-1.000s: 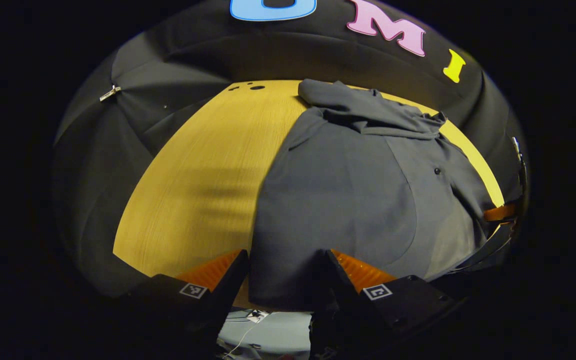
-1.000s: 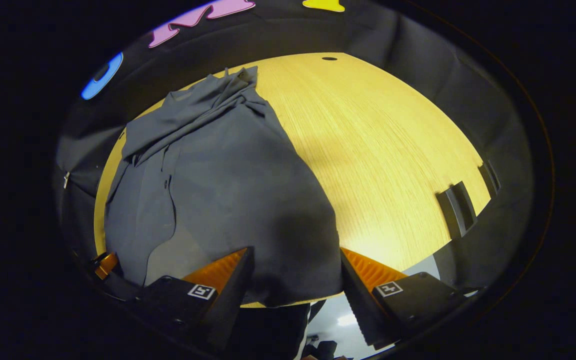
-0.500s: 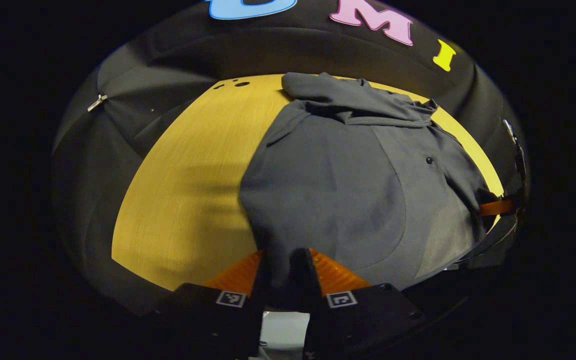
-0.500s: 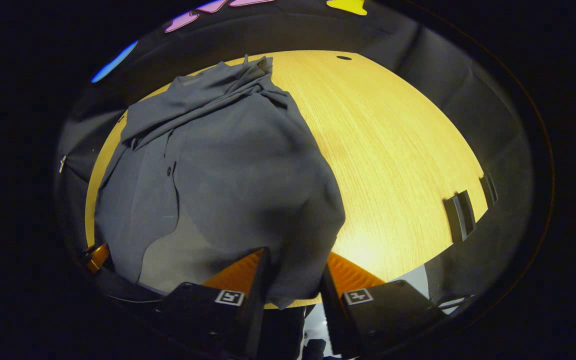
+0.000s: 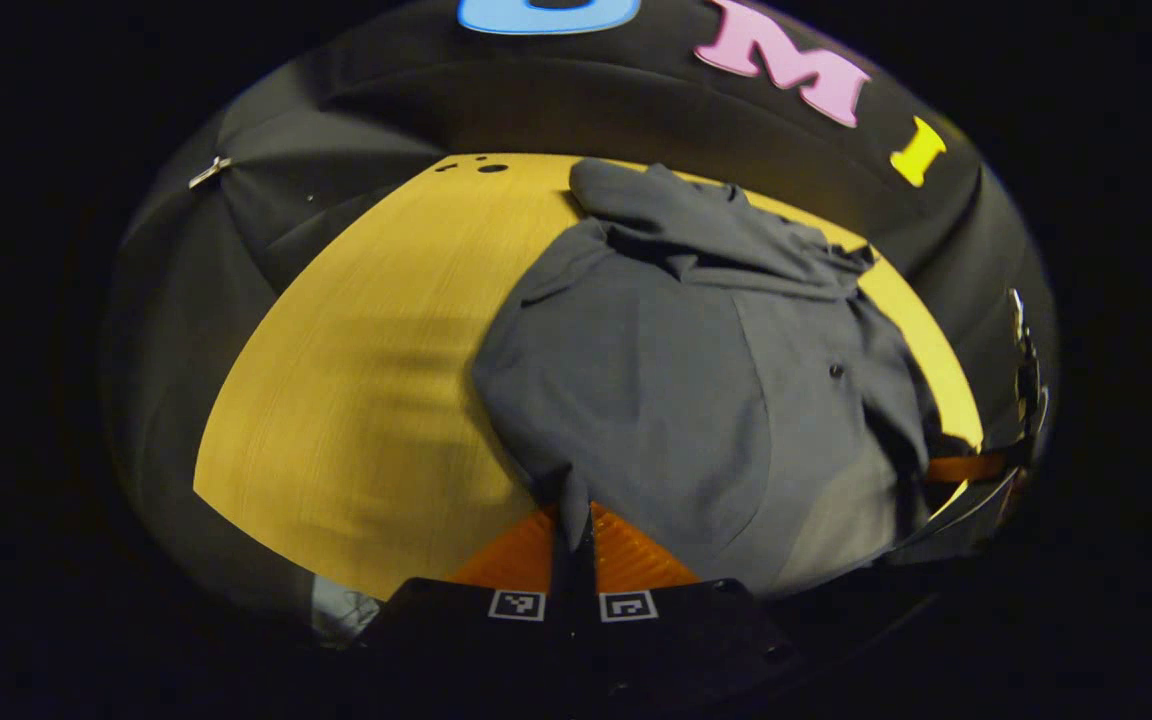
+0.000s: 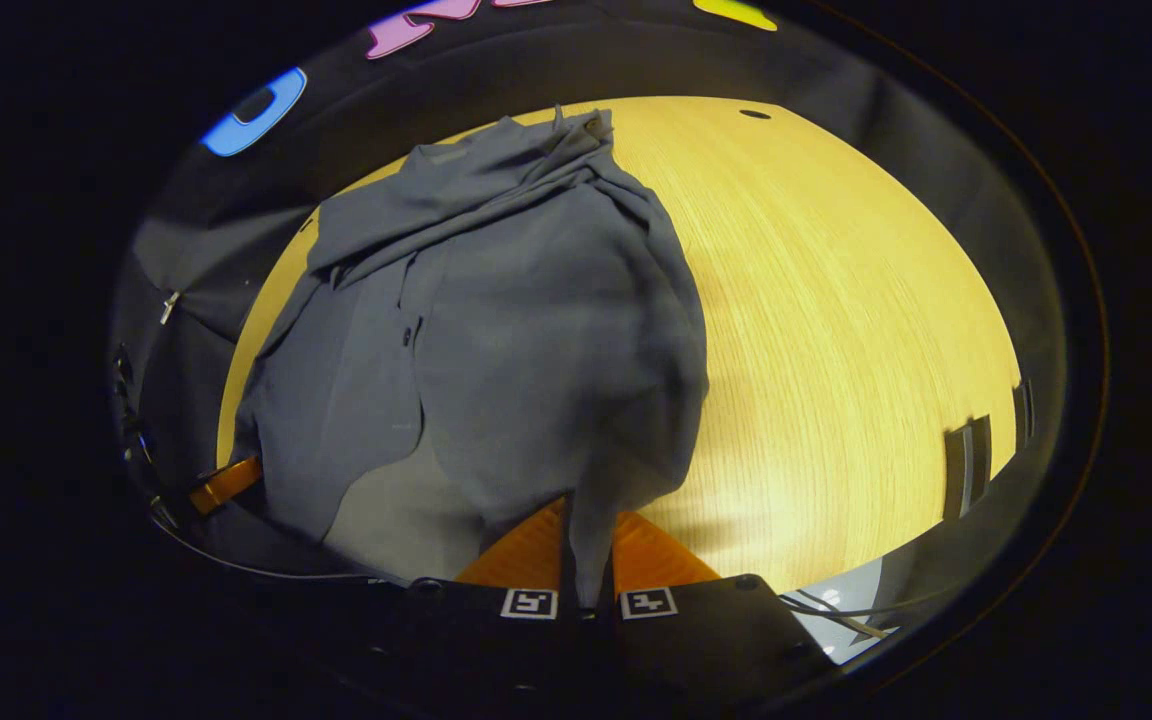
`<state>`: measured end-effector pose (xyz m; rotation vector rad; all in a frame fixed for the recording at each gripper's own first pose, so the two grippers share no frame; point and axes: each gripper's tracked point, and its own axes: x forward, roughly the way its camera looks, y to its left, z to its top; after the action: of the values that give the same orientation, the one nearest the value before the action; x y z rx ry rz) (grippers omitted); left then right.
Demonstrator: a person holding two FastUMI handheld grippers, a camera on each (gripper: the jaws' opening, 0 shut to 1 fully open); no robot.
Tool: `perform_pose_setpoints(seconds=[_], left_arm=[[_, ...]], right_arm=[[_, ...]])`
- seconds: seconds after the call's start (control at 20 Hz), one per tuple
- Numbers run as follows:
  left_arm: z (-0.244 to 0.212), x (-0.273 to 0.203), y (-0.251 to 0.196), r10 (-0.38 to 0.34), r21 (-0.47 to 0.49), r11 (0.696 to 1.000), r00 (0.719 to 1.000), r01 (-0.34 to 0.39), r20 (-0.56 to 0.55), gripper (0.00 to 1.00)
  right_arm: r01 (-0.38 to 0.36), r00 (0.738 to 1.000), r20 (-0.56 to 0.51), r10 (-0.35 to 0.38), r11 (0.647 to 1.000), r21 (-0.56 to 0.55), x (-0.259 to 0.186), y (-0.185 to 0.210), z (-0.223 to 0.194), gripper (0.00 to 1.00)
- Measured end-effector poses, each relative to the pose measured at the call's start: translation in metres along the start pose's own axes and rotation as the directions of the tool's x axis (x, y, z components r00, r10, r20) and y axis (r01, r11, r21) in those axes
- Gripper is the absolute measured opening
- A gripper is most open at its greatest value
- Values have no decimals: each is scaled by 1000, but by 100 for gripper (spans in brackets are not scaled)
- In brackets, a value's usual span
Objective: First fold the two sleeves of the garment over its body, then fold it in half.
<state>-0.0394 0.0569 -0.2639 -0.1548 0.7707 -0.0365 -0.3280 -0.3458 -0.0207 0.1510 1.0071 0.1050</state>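
A grey buttoned garment [image 5: 676,380] lies on the yellow wooden table [image 5: 356,380], its sleeves bunched across the far end. My left gripper [image 5: 573,530] is shut on the near left hem corner, with cloth pinched between both fingers. In the right gripper view the same garment [image 6: 526,330] spreads out ahead, and my right gripper [image 6: 588,540] is shut on its near right hem corner. The right gripper [image 5: 971,468] also appears at the far right of the left gripper view. The left gripper [image 6: 221,485] sits at the lower left of the right gripper view.
The table [image 6: 836,330] stretches bare to the right of the garment. Black cloth walls [image 5: 356,120] ring the table. Two dark slots [image 6: 966,455] sit near the right table edge, and small holes [image 5: 491,168] mark the far left corner.
Both grippers went from open around the hem to shut on it. The near hem has bunched up and lifted at both corners.
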Motion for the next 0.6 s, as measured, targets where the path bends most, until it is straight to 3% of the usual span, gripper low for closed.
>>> perform_pose_setpoints(seconds=[0.1,0.15,0.2,0.35,0.6], left_arm=[[12,-8,-3,-7,-32,999,1000,8,25,6],[18,-10,-5,-12,-50,999,999,14,34,6],[24,-12,-8,-20,-70,997,999,23,42,6],[37,-14,-12,-18,-112,993,999,23,49,6],[66,-23,-24,-23,-94,995,996,31,81,6]], right_arm=[[-20,1000,12,20,1000,-12,-5,2,12,8],[-30,999,23,30,999,-23,-6,3,18,0],[-37,999,27,38,999,-34,-7,4,23,7],[-55,998,16,56,997,-51,-6,6,32,5],[-68,996,56,69,997,-25,-16,7,62,6]])
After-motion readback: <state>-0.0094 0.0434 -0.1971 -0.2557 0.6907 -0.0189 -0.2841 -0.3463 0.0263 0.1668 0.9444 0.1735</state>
